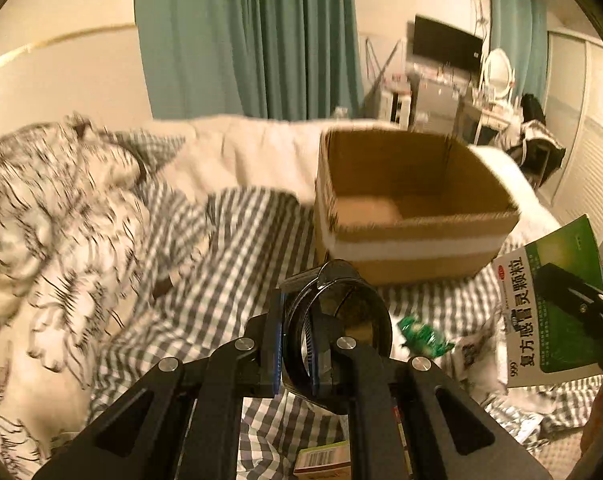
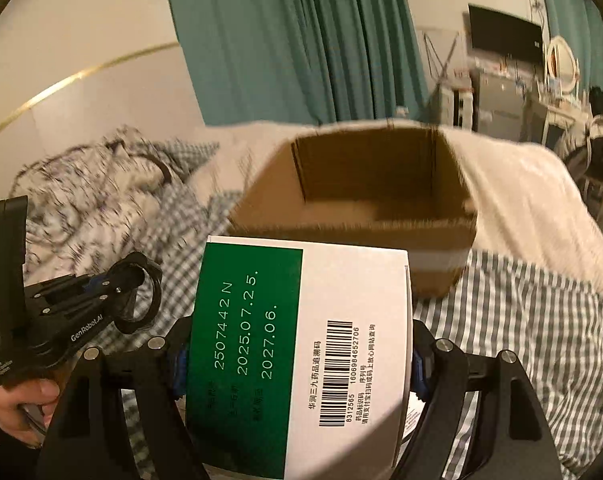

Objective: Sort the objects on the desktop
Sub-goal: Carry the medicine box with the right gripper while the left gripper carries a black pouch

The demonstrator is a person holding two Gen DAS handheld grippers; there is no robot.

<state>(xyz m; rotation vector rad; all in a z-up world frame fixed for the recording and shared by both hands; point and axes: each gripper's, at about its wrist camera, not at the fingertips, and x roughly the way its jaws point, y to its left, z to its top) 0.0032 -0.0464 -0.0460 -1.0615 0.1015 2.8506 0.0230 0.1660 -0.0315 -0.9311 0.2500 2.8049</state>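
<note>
Holding my left tool (image 1: 297,354) clenched on a black ring-shaped object (image 1: 343,320), I have its thin rim pinched between the two pads, and the ring stands on edge above the grey-and-white checked sheet (image 1: 237,248) of the bed. It looks like a round lens or a watch-like ring with a dark face, but I cannot tell exactly which.

My right tool (image 2: 299,364) is grasping a green-and-white medicine box (image 2: 301,352). The pads press on its two opposite sides, so the jaws stand wide, and the end with the barcode and printed dates faces the camera. In the left wrist view the same box (image 1: 549,312) shows at the right edge, with its green face and Chinese lettering, lifted clear of the bed.

An open cardboard box (image 1: 417,236) with a white tape band around it sits on the bed ahead of both tools, toward the far side, with a cream blanket (image 1: 253,152) behind it. Something pale lies at its bottom.

A small green sachet (image 1: 421,334) lies on the sheet just past the ring, and another small carton with a barcode (image 1: 323,458) lies beneath my left tool. A crumpled patterned quilt (image 1: 61,220) fills the left of the bed.

My hand (image 2: 25,404) grips the left tool's handle in the right wrist view.
</note>
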